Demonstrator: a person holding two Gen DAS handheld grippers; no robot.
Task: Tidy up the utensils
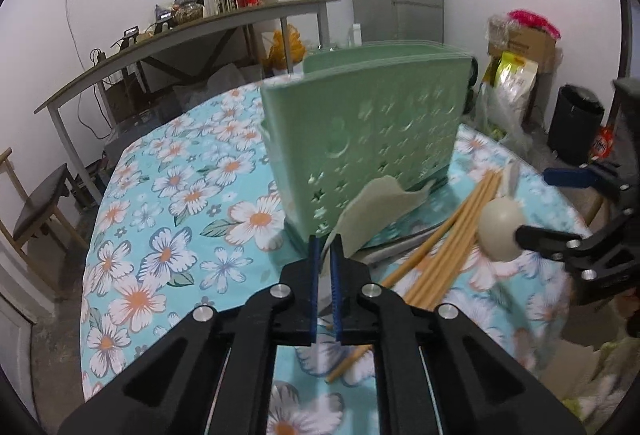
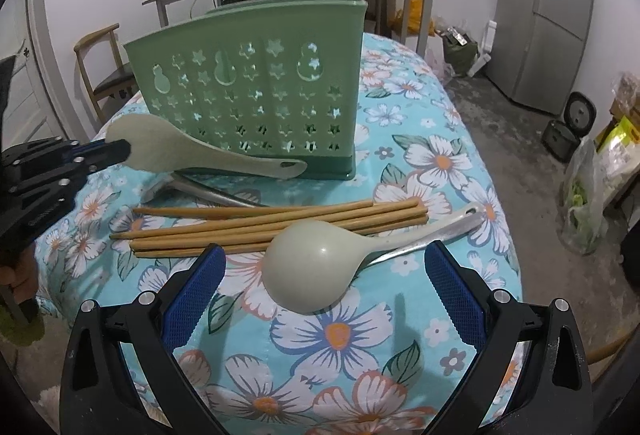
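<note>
The left gripper (image 1: pixel 327 255) is clamped on the broad blade of the pale rice paddle (image 2: pixel 192 151), its blue pads closed down to the thin edge between them. From the right wrist view the paddle hangs clear of the cloth, handle pointing toward the holder's base, blade pinched at the far left. Gripping the flat blade rather than the handle probably leaves the handle free to go down into a slot first, though it may need turning before that works.

The right gripper (image 2: pixel 324 287) stands wide open and holds nothing. Its fingers straddle the bowl of the ladle (image 2: pixel 308 267), one on each side and neither touching it, likely lined up for the next pick.

The ladle lies on the floral tablecloth (image 2: pixel 440 163), its handle running right across the ends of the chopsticks (image 2: pixel 260 223). These lie in a loose bundle, side by side, between the ladle and the holder. Behind them a metal utensil (image 2: pixel 200 191) rests flat near the holder's foot.

The green holder (image 2: pixel 256 91) stands upright at the back, star cut-outs facing the right wrist camera. No utensil shows inside it, so the sorting looks barely started.
</note>
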